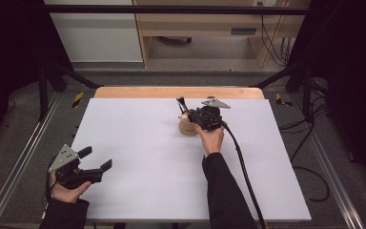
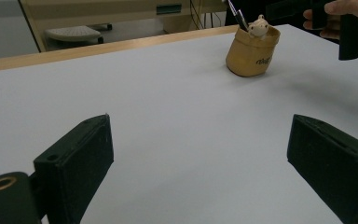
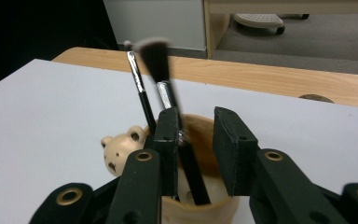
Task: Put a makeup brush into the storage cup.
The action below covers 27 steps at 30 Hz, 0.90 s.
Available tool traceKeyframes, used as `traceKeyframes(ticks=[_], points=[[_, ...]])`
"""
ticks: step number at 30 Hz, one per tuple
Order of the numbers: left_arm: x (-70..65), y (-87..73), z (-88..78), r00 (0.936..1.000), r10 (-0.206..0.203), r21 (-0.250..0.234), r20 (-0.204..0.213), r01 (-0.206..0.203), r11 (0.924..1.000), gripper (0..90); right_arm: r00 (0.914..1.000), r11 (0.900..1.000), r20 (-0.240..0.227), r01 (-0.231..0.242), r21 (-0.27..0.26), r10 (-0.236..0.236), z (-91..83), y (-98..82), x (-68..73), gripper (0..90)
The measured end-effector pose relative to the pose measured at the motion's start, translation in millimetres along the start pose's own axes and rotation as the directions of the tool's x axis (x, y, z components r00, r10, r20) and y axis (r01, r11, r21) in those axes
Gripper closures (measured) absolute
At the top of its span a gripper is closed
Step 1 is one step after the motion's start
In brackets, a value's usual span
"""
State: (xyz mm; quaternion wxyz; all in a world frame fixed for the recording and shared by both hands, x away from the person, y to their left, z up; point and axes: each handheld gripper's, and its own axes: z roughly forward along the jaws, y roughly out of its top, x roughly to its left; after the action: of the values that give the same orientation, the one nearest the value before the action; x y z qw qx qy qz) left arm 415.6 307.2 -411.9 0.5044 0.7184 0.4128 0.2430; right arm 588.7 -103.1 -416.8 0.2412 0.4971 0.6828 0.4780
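A tan fabric pot (image 1: 188,128) stands on the white table right of centre, toward the far side. A small bear figure (image 3: 119,149) sits on its rim, and two brushes stand in it. In the right gripper view the thick black brush (image 3: 156,58) passes up between the jaws of my right gripper (image 3: 196,121), close beside the left jaw, with a clear gap to the right jaw. The thin brush (image 3: 137,84) leans just outside them. My right gripper (image 1: 190,117) hovers over the pot, open. My left gripper (image 1: 96,158) rests open near the table's front left with nothing between its jaws (image 2: 200,158).
The white mat (image 1: 147,152) covers the table, with a wooden strip (image 1: 171,91) along the far edge. A black cable (image 1: 240,162) trails from the right gripper along the forearm. Black frame posts stand at both far corners, and cabinets stand beyond.
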Motion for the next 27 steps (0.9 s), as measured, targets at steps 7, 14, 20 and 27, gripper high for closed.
traceKeyframes(ticks=[7,14,20,27], points=[[-1.5,-0.8,2.2,1.0,0.004,0.012,0.003,-0.004,0.9999,6.3,0.9993,0.999,-0.029,0.023,-0.031,-0.024,-28.6,1.8,-7.5,61.3],[-3.3,-1.1,3.7,1.0,0.006,0.012,0.006,-0.006,0.9999,6.3,0.994,0.997,-0.093,0.052,-0.063,-0.058,-58.0,4.7,-5.2,42.3],[-3.3,-1.2,4.3,0.9999,0.008,0.019,0.006,-0.009,0.9998,6.1,0.9907,0.995,-0.124,0.046,-0.086,-0.056,-80.6,2.0,-5.1,25.9],[-3.6,-1.2,4.6,1.0,0.005,0.02,0.004,-0.005,0.9998,6.0,0.9857,0.995,-0.151,0.063,-0.082,-0.075,-103.5,-6.9,-9.7,17.2]])
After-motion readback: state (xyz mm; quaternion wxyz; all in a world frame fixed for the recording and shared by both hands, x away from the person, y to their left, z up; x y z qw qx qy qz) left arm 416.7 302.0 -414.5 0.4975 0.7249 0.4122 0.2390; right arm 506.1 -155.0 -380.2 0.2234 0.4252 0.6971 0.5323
